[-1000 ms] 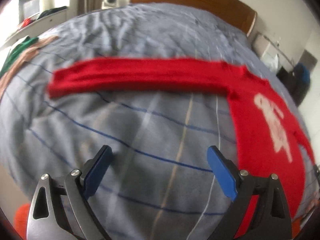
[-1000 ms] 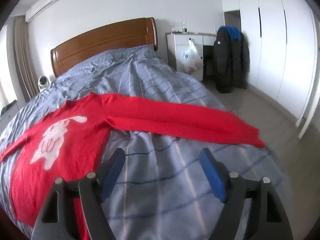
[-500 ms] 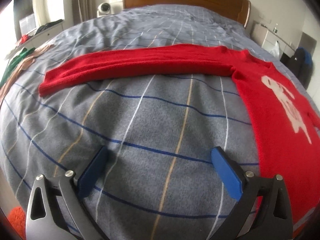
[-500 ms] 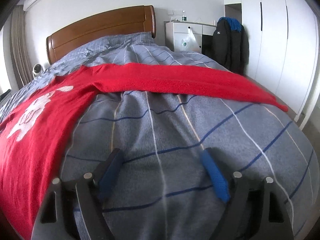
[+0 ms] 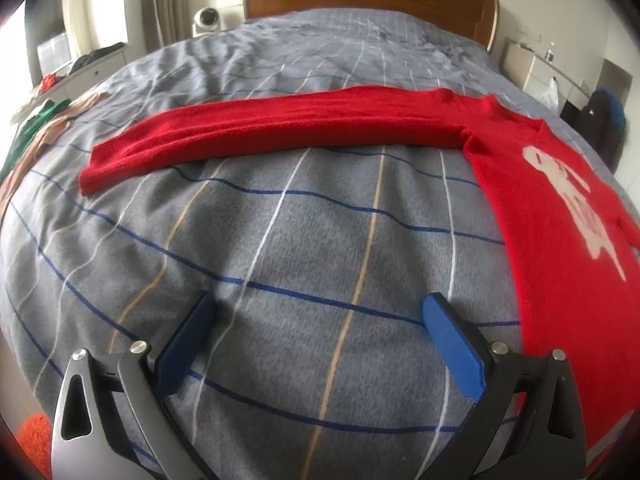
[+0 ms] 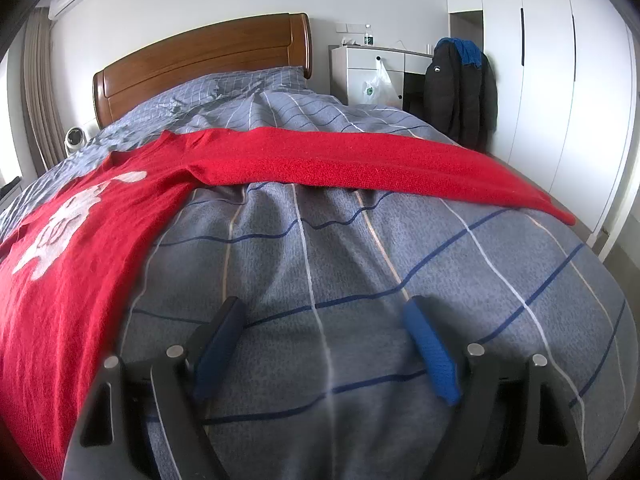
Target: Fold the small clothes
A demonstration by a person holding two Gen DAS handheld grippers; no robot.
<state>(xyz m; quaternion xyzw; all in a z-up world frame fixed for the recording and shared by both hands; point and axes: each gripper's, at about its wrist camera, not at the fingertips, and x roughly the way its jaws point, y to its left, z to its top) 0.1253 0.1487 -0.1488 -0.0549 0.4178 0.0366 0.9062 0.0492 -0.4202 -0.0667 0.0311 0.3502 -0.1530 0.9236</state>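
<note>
A red sweater (image 5: 560, 240) with a white print lies flat on the grey striped bed cover (image 5: 300, 240), both sleeves spread out sideways. Its left sleeve (image 5: 260, 132) runs across the left wrist view; its right sleeve (image 6: 380, 164) runs across the right wrist view, where the body (image 6: 72, 240) lies at the left. My left gripper (image 5: 320, 312) is open and empty, low over the bare cover, left of the sweater's body. My right gripper (image 6: 324, 312) is open and empty, low over the cover, right of the body, below the sleeve.
A wooden headboard (image 6: 200, 64) stands at the far end. Other clothes (image 5: 36, 132) lie at the bed's left edge. A white cabinet (image 6: 368, 72), dark jackets (image 6: 460, 88) and white wardrobes (image 6: 560, 80) stand to the right. The bed's right edge (image 6: 608, 280) drops to the floor.
Both grippers have come down closer to the bed cover and stay open. The sweater has not moved.
</note>
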